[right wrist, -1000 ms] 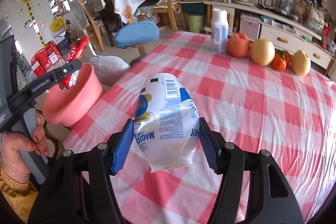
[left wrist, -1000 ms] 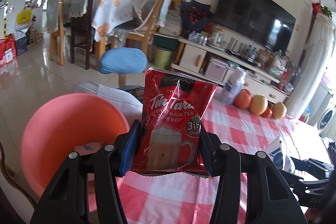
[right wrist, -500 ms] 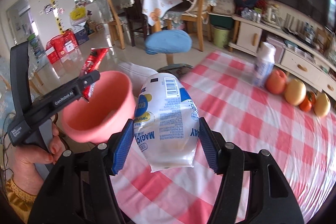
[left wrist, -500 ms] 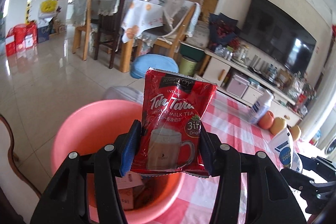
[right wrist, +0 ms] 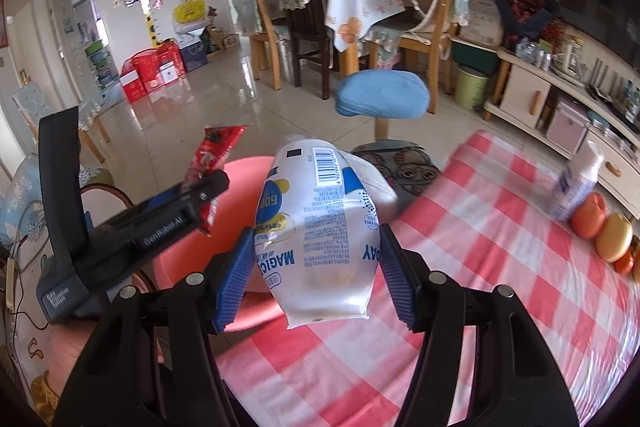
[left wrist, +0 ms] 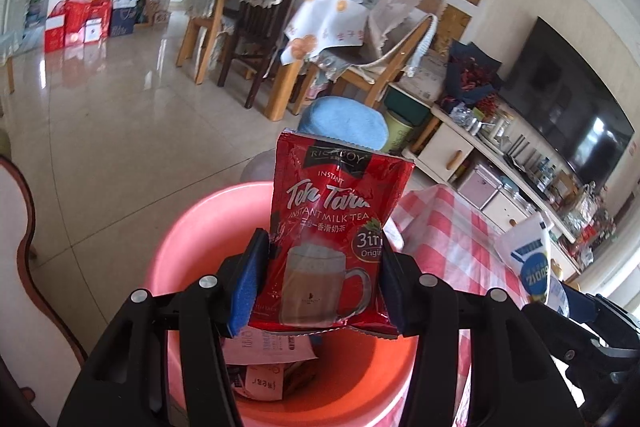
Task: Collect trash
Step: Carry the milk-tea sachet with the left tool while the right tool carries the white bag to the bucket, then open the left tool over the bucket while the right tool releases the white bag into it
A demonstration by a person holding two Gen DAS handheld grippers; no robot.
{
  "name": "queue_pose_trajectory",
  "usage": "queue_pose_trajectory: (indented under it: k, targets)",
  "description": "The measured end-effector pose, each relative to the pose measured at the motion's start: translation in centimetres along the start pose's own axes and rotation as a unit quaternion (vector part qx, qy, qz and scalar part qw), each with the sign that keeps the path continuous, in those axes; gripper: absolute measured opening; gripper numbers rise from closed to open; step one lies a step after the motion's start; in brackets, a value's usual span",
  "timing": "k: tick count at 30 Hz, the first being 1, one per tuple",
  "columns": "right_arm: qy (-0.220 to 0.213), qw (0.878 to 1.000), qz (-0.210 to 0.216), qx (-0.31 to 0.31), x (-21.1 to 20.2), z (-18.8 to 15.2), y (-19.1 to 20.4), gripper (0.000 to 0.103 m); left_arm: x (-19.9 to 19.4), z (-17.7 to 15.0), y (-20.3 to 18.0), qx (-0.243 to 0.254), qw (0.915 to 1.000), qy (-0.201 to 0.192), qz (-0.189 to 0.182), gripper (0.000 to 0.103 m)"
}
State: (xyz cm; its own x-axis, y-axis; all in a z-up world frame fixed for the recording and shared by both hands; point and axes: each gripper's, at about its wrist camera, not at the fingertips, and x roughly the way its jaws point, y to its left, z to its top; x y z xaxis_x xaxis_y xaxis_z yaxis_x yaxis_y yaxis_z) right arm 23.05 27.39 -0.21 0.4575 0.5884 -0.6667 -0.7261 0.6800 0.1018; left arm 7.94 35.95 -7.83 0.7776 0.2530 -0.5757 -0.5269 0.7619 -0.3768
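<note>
Altogether two clamped packets [left wrist: 336, 247] [right wrist: 320, 227], one bucket [left wrist: 192, 227].

Red milk-tea sachet [left wrist: 332, 247] upright above pink bin [left wrist: 188, 239]; white-blue wrapper [right wrist: 320, 227] held aloft.

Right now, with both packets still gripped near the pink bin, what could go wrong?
1. The white and blue plastic packet in the right gripper hangs over the checked tablecloth, so releasing now may miss the pink plastic bin.
2. The left gripper, holding the red milk tea sachet, could bump the right one.
</note>
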Motion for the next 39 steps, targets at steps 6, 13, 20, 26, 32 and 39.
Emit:
queue_pose_trajectory:
  k: [6, 13, 20, 26, 32, 39]
  targets:
    - [0.012, 1.0, 0.016, -0.01, 2.6, 0.6, 1.4, 0.062, 0.7, 0.3, 1.6, -0.027, 0.9996, 0.006, 0.009, 0.053]
    - [0.023, 0.999, 0.032, -0.006, 5.3, 0.7, 1.6, 0.062, 1.2, 0.2, 2.9, -0.045, 0.9987, 0.014, 0.018, 0.053]
    - [0.03, 0.998, 0.047, 0.001, 7.4, 0.7, 1.8, 0.062, 1.8, 0.2, 3.5, -0.054, 0.9979, 0.024, 0.026, 0.053]
    - [0.039, 0.998, 0.049, -0.003, 8.2, 0.3, 1.6, 0.062, 2.5, 0.1, 3.5, -0.056, 0.9971, 0.036, 0.036, 0.054]
    - [0.012, 0.999, 0.031, 0.014, 7.3, -0.4, 0.3, 0.079, 2.6, 0.1, 3.8, -0.06, 0.9944, 0.033, 0.08, 0.075]
    - [-0.021, 1.0, -0.006, 0.012, 5.1, -0.7, -0.8, 0.085, 2.6, 0.0, 2.8, -0.044, 0.9953, 0.026, 0.083, 0.084]
